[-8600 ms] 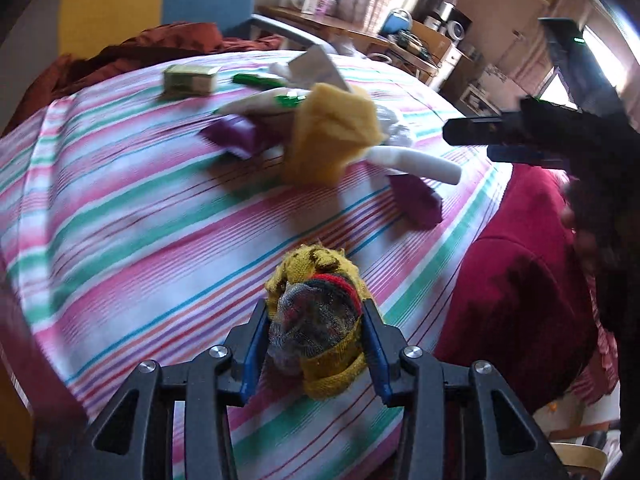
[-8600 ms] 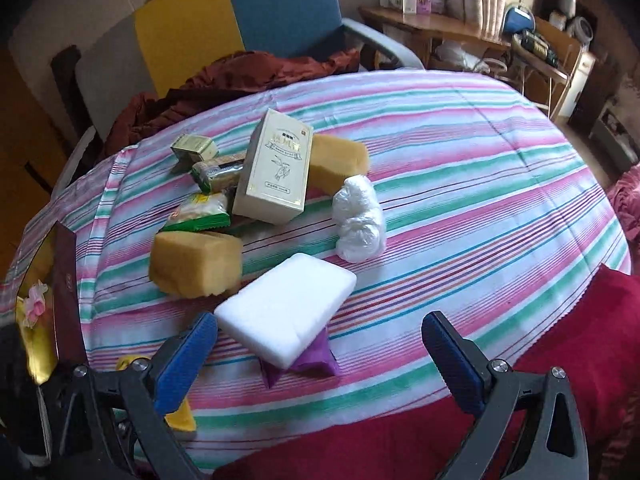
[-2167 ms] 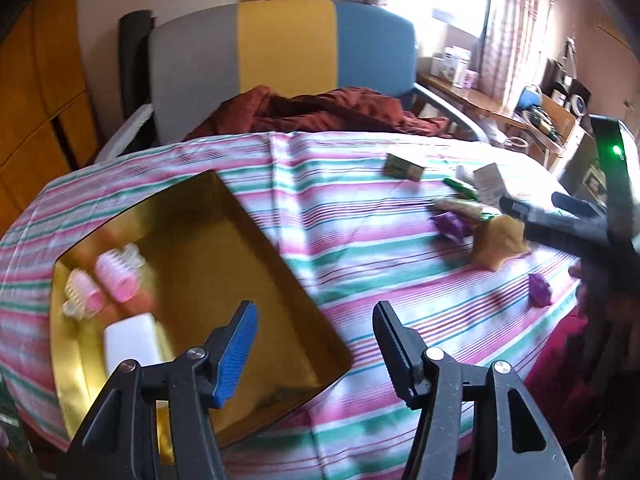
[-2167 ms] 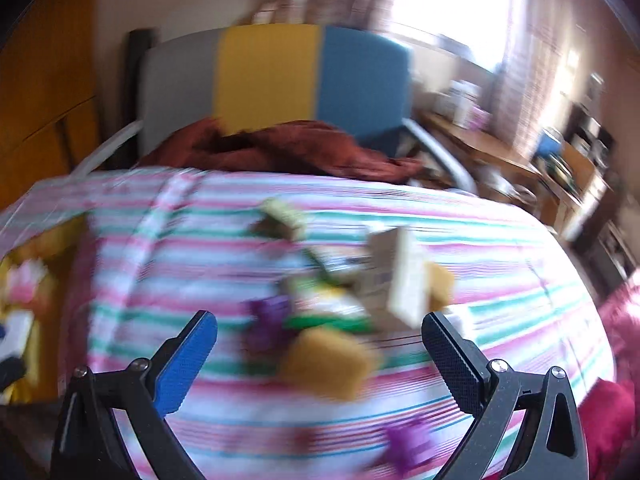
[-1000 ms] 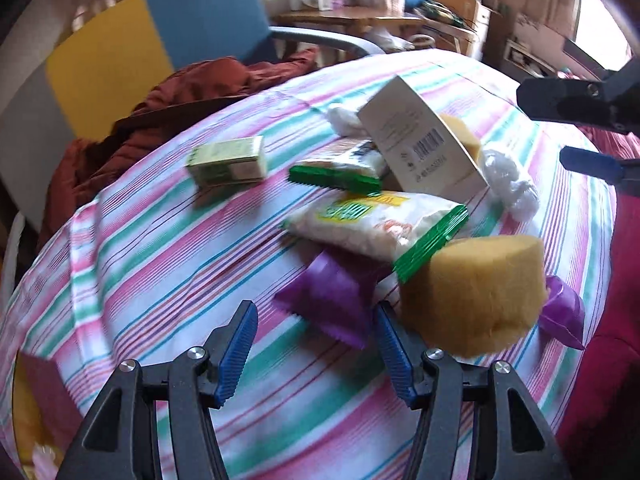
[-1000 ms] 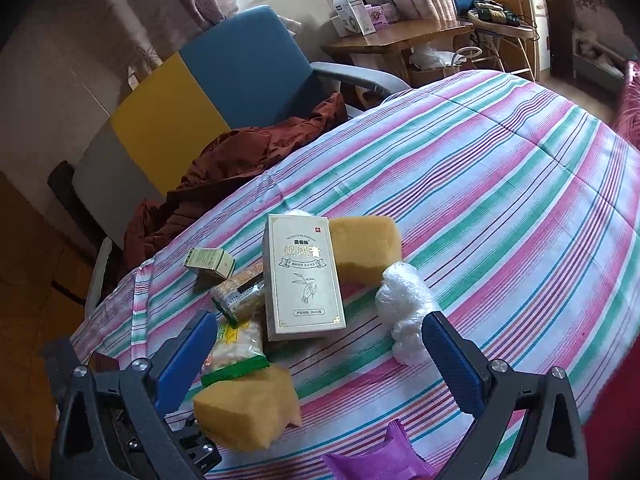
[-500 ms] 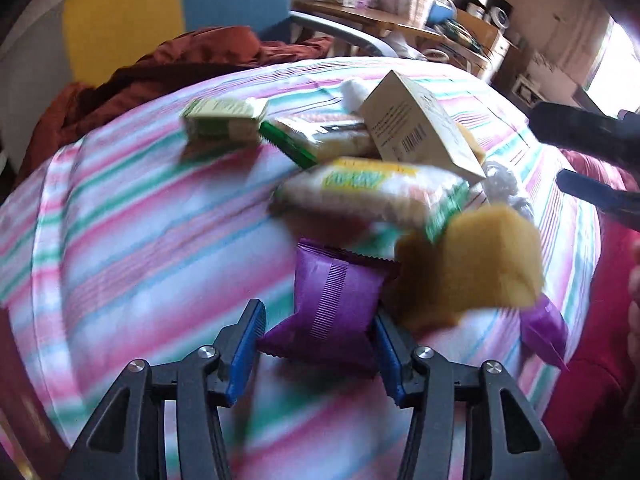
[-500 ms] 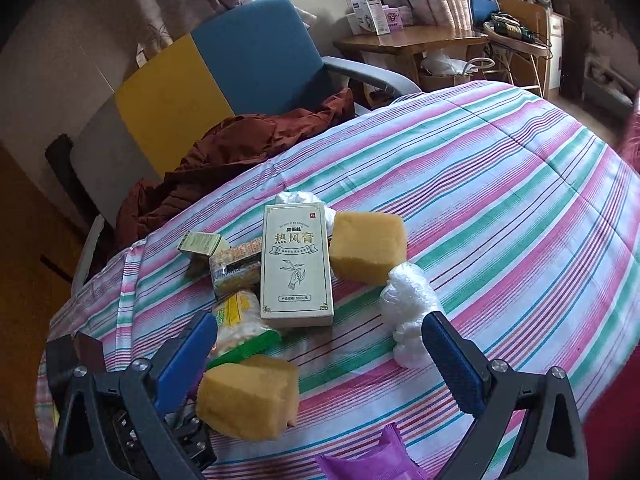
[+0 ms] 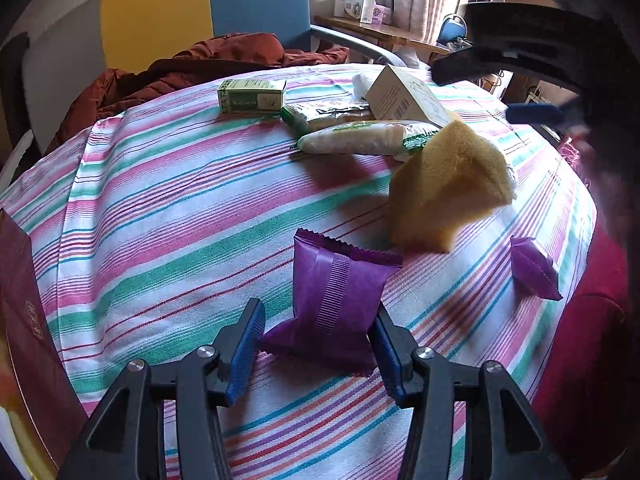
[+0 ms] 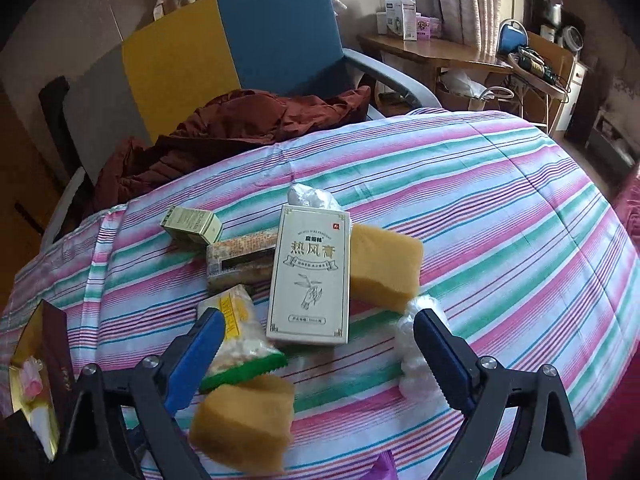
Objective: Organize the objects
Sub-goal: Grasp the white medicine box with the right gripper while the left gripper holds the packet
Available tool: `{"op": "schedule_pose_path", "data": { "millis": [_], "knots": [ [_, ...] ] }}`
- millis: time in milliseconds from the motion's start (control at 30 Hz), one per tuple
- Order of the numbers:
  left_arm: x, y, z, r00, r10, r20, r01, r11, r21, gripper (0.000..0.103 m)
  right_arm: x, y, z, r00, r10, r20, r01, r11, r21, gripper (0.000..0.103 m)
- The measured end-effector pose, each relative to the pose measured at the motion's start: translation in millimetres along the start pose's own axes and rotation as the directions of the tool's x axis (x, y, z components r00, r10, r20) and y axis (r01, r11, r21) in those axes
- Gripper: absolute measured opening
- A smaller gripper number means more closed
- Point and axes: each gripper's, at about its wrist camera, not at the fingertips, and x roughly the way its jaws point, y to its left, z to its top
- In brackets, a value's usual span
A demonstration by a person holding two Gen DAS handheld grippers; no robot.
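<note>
Cream box (image 10: 309,276): large characters 热风膏, hand drawing beneath; smaller print illegible.

My left gripper (image 9: 318,350) and right gripper (image 10: 318,354) are black frames with silver screws and blue ribbed fingers (image 9: 244,350).

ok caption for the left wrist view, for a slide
Left claw closing around a purple packet on the striped tablecloth.

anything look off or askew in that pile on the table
Yes: the white box is not flat. It leans tilted across the packets and a sponge, one end raised. The near sponge sits tipped on an edge. Nothing looks spilled or torn.
</note>
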Motion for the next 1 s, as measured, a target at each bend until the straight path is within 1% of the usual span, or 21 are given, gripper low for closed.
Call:
{"op": "schedule_pose_path", "data": {
  "millis": [33,100,133,167,200,233,267,333,500,667,833,1000],
  "knots": [
    [0,0,-1,1.000,-0.001,0.003,0.001,1.000,-0.002,0.053,9,1,4,1.000,-0.007,-0.015,0.007,1.000,-0.004,0.093],
    [1,2,-2,1.000,-0.007,0.007,0.007,1.000,-0.008,0.053,27,2,11,0.998,-0.053,-0.035,0.053,0.998,-0.020,0.088],
    [2,3,-1,1.000,-0.009,0.009,0.009,1.000,-0.008,0.053,35,0,12,0.996,-0.072,-0.047,0.071,0.997,-0.025,0.077],
    [2,3,-2,1.000,-0.010,0.012,0.010,1.000,-0.006,0.053,41,-1,12,0.996,-0.065,-0.061,0.063,0.998,-0.028,0.058],
    [2,3,-2,1.000,-0.011,0.017,0.011,1.000,-0.004,0.053,45,-2,10,0.996,-0.036,-0.079,0.034,0.999,-0.033,0.053],
    [2,3,-3,1.000,-0.011,0.026,0.011,1.000,0.000,0.053,47,-1,9,0.996,-0.032,-0.088,0.028,0.999,-0.046,0.052],
    [2,2,-4,0.999,-0.007,0.031,0.007,1.000,0.003,0.053,44,1,7,0.996,-0.037,-0.078,0.032,0.997,-0.063,0.052],
    [1,3,-4,0.999,-0.005,0.038,0.005,1.000,-0.002,0.052,36,2,7,0.998,-0.027,-0.049,0.023,0.997,-0.079,0.051],
    [-11,8,-4,0.999,-0.027,0.030,0.028,0.998,-0.047,0.051,11,1,11,0.999,0.009,0.053,-0.005,0.997,-0.073,0.051],
    [-53,18,-8,0.995,-0.031,0.093,0.038,0.996,-0.078,0.051,-14,-2,13,0.989,0.048,0.139,-0.041,0.998,-0.054,0.051],
    [-99,52,-17,0.988,0.020,0.155,0.004,0.988,-0.152,0.051,-39,12,8,0.980,0.076,0.186,-0.061,0.994,-0.086,0.051],
    [-135,98,-35,0.977,0.099,0.190,-0.046,0.963,-0.266,0.051,-71,40,-2,0.966,0.131,0.224,-0.100,0.984,-0.145,0.051]
  ]
}}
